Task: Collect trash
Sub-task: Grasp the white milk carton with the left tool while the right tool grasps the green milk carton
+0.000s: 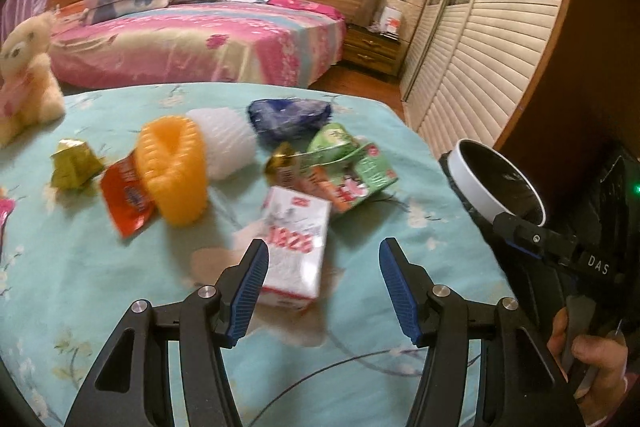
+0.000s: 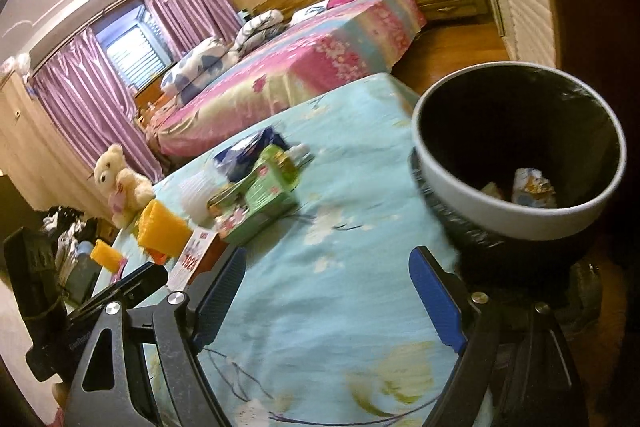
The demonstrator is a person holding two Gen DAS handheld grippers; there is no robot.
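Observation:
Trash lies scattered on a table under a teal flowered cloth (image 1: 120, 307). A white tissue pack (image 1: 296, 247) with red print lies just beyond my left gripper (image 1: 324, 253). The gripper is open, its left finger overlaps the pack's near corner, and the pads do not press on it. Farther off lie an orange foam net (image 1: 172, 171), a white foam net (image 1: 228, 143), a red wrapper (image 1: 124, 203), a gold-green wrapper (image 1: 74, 163), a blue bag (image 1: 288, 115) and a green carton (image 1: 360, 179). My right gripper (image 2: 330, 255) hangs open and empty over bare cloth, left of the white-rimmed bin (image 2: 520, 219).
The bin has a black liner and holds a few scraps (image 2: 534, 187); it stands at the table's right edge (image 1: 480, 187). A teddy bear (image 1: 28, 75) sits at the far left corner. A pink bed (image 1: 200, 43) and a louvred wardrobe (image 1: 480, 67) lie beyond.

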